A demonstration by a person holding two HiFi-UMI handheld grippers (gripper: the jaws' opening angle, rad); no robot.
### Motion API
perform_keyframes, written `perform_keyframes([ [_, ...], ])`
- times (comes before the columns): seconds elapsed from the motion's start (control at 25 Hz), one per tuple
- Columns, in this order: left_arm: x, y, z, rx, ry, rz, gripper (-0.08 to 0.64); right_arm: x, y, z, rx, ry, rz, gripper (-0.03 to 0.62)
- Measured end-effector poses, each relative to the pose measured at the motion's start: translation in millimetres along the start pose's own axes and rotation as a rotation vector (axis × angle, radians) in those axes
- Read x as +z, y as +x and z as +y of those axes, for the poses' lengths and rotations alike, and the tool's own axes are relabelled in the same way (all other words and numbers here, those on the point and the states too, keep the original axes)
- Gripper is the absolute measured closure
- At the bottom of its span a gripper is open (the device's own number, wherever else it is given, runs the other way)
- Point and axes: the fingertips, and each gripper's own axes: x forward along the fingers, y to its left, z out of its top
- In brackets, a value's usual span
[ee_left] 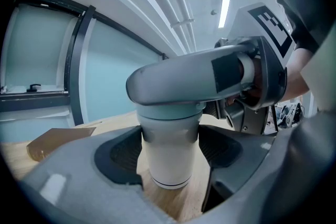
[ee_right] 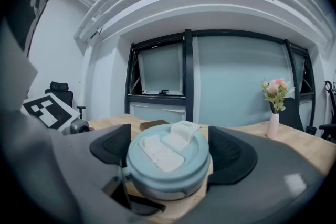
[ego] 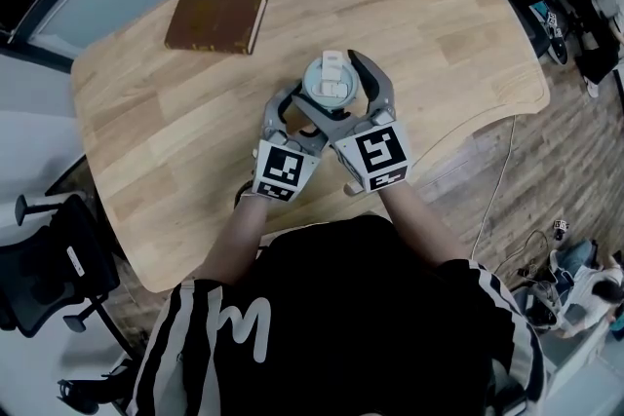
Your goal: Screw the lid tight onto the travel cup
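Right gripper pinches the lid, a pad on either side of its rim, at the middle of the head view. Left gripper, just below and to the left, is clamped wide on the cup body. The cup stands upright on the table, long axis vertical. The tightening twist would likely turn about that axis, with the left bracing.

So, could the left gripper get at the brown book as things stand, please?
Probably not yet: the left gripper is clamped on the travel cup, holding it. Once it lets go, the table between it and the book looks free of obstacles.
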Motion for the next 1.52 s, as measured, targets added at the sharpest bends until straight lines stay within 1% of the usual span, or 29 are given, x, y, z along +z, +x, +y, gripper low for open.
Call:
perform_keyframes([
  [0.12, 0, 0, 0, -0.001, -0.001, -0.002, 0.216, 1, 0, 1, 0.02, 0.015, -0.004, 0.135],
  [0.24, 0, 1, 1, -0.003, -0.004, -0.003, 0.216, 3, -3, 4, 0.11, 0.042, -0.021, 0.133],
  [0.32, 1, 1, 1, -0.005, -0.004, -0.006, 0.216, 6, -7, 7, 0.202, 0.014, -0.038, 0.132],
  [0.4, 1, 1, 1, -0.009, -0.001, -0.008, 0.216, 10, -13, 14, 0.327, -0.034, -0.054, 0.13],
  [0.52, 1, 1, 1, -0.015, -0.001, -0.008, 0.216, 11, -22, 18, 0.515, -0.077, -0.043, 0.112],
  [0.68, 1, 1, 1, -0.017, 0.0, -0.006, 0.216, 13, -29, 17, 0.69, -0.126, -0.003, 0.11],
  [0.8, 2, 2, 1, -0.021, 0.0, -0.008, 0.216, 11, -28, 18, 0.785, -0.152, 0.036, 0.109],
  [0.88, 2, 2, 2, -0.026, -0.001, -0.007, 0.216, 4, -23, 17, 0.814, -0.176, 0.052, 0.109],
  [0.96, 1, 2, 2, -0.03, -0.001, -0.007, 0.216, -1, -18, 17, 0.824, -0.182, 0.057, 0.109],
  [1.24, 0, 2, 3, -0.034, -0.002, -0.012, 0.216, -2, -11, 21, 0.831, -0.149, 0.035, 0.115],
  [1.36, 0, 1, 3, -0.033, -0.005, -0.014, 0.218, -2, -11, 20, 0.803, -0.141, 0.026, 0.117],
  [1.52, 0, 1, 3, -0.032, -0.006, -0.014, 0.218, 0, -8, 18, 0.73, -0.116, 0.013, 0.117],
])
